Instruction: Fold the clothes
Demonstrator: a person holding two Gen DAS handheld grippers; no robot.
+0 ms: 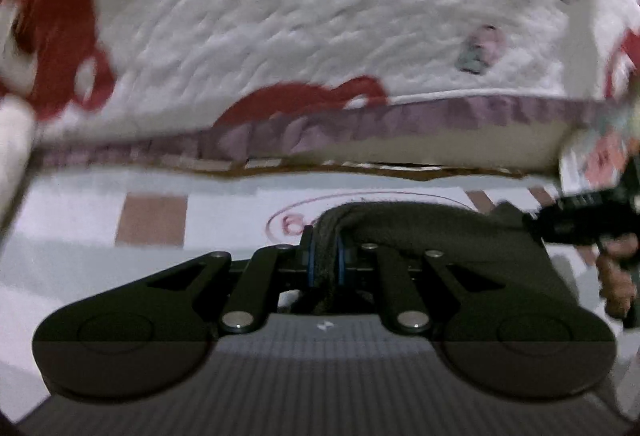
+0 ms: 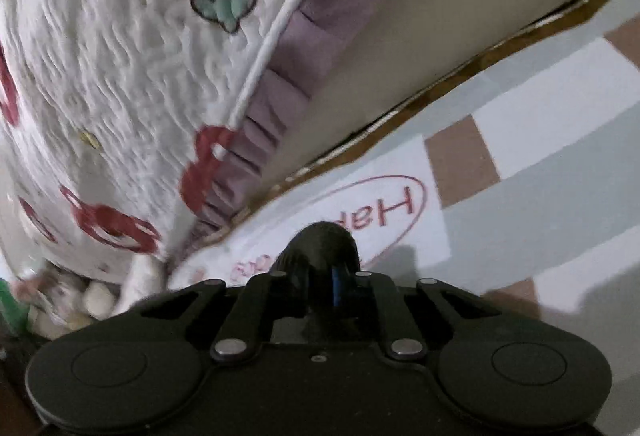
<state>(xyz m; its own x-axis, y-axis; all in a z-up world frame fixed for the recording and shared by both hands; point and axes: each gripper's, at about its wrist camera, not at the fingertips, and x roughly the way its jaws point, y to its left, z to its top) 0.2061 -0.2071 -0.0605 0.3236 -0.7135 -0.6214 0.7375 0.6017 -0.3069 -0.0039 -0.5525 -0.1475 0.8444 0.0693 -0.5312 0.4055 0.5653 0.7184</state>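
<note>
Left wrist view. The left gripper (image 1: pixel 325 260) has its fingers drawn narrow on a bunched edge of a dark garment (image 1: pixel 404 224). From the pinch the cloth runs away to the right as a thick roll, its long axis lying left to right, toward the right gripper (image 1: pixel 588 215) seen at the right edge with a hand (image 1: pixel 616 276) around its handle. Below lies a pale checked mat (image 1: pixel 152 220) with a red oval print. Beyond it stands a bed with a white quilted cover (image 1: pixel 320 15), red-patterned and trimmed in a purple frill. The frame is blurred.

Right wrist view. The fingers of the right gripper (image 2: pixel 320 276) are likewise closed narrow on a rounded hump of the dark garment (image 2: pixel 324 240), which rises just ahead of the tips. The rest of the cloth is hidden under the gripper body. The mat (image 2: pixel 540 195) spreads to the right and far side. The bed cover (image 2: pixel 120 75) fills the left.

Judgement. Each gripper holds one end of the garment, which is stretched between them over the mat, well apart from the bed. Whether it hangs clear or touches the mat cannot be told. Neither gripper is nearer. How many folds the cloth carries is not visible.
</note>
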